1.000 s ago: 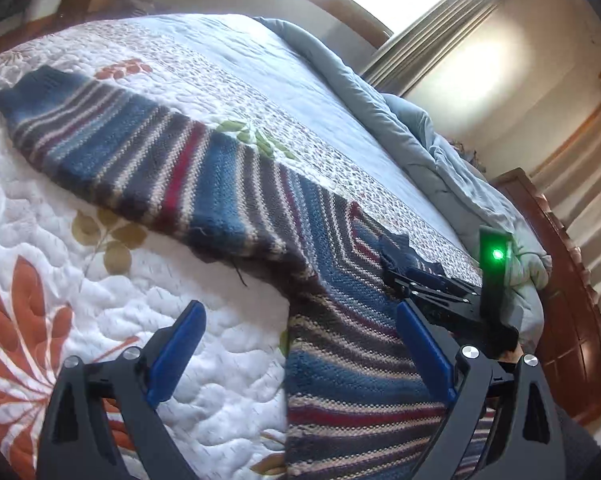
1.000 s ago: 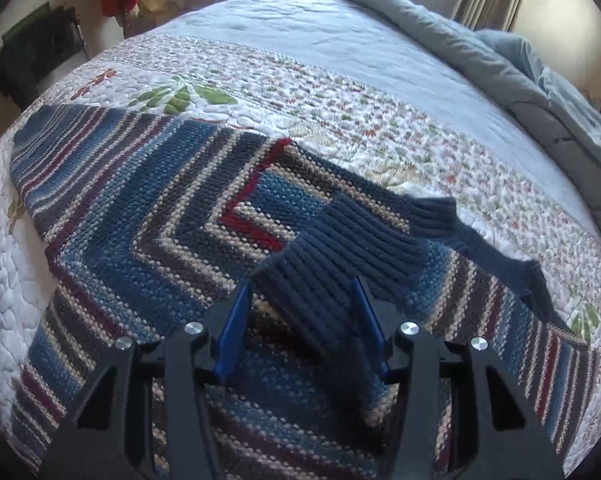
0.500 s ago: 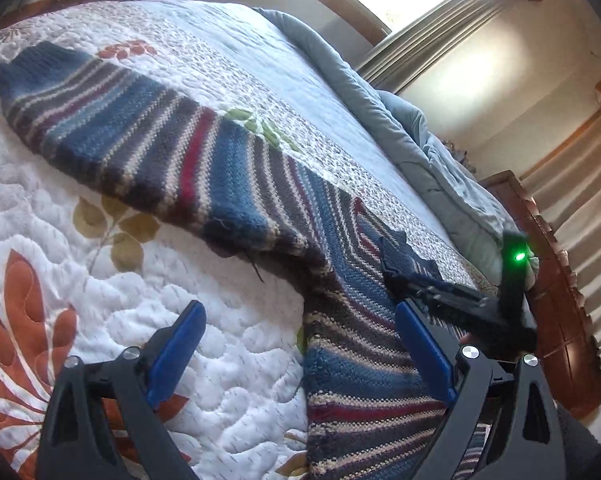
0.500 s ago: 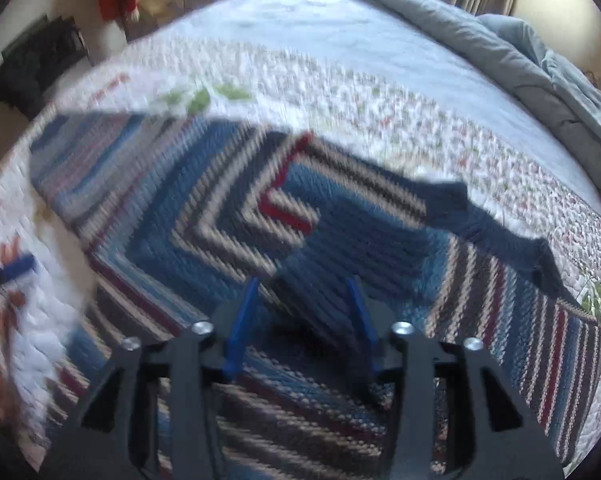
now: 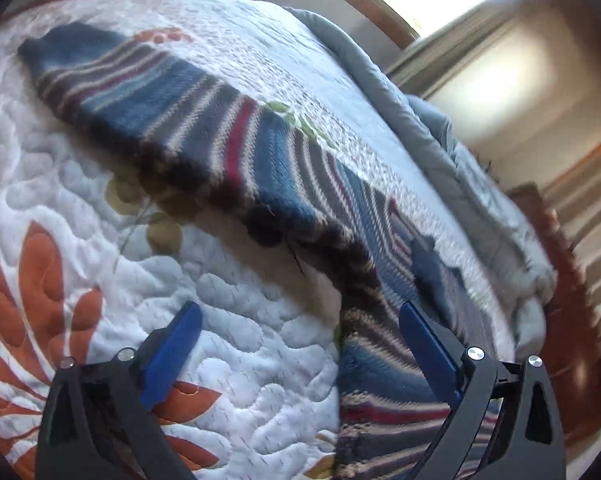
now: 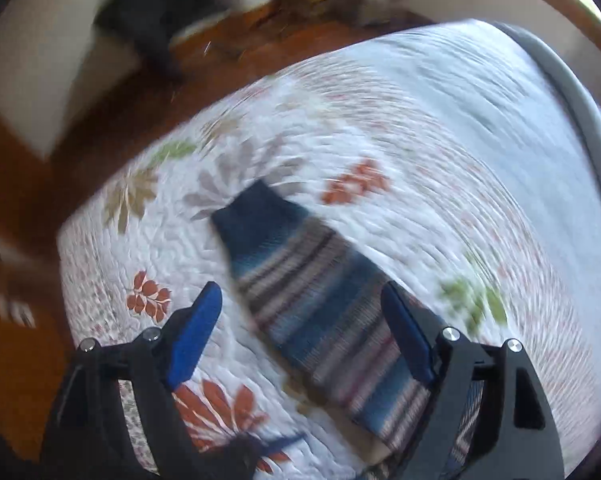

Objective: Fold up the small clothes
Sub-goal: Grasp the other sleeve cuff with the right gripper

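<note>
With both my jaws spread and empty, I judge the sweater's sleeve wants pinching and folding inward.

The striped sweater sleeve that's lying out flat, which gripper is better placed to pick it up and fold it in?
Probably the right gripper: its open fingers straddle the sleeve, with the cuff just ahead. The left gripper is open too, but hovers over the quilt near the underarm.
</note>
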`<move>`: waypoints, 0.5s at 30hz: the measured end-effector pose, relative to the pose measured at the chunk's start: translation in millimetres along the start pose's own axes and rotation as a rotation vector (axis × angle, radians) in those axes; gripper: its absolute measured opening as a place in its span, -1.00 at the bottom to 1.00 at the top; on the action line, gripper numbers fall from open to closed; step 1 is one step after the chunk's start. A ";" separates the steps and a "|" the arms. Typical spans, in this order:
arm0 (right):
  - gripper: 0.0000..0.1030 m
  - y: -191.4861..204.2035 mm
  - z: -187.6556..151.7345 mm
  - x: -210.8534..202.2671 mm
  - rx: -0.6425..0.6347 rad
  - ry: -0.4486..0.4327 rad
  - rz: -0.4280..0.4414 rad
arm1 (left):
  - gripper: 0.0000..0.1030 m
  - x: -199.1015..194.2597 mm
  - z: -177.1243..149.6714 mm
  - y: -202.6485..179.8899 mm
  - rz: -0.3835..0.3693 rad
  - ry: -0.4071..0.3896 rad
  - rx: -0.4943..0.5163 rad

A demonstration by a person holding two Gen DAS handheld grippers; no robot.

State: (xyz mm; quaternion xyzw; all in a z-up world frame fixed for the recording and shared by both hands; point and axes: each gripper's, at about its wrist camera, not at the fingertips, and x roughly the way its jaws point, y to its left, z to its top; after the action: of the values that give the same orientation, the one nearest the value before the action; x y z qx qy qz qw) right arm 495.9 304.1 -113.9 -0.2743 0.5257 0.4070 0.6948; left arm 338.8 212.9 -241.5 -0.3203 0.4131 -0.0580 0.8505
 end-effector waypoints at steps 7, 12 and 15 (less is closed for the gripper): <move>0.52 112.6 42.1 141.8 -0.253 0.201 -0.250 | 0.93 -0.3 6.6 7.7 -0.048 0.034 -0.038; 0.49 106.9 34.1 175.9 -0.274 0.227 -0.355 | 0.93 -0.6 8.2 12.2 -0.073 0.054 -0.041; 0.44 98.2 33.9 180.0 -0.250 0.223 -0.335 | 0.93 -0.5 7.3 12.0 -0.068 0.058 -0.038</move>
State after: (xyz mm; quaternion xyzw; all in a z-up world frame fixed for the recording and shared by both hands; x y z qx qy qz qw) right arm 450.1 432.3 -271.0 -0.4851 0.4919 0.3149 0.6508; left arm 341.9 226.1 -245.0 -0.3484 0.4274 -0.0885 0.8295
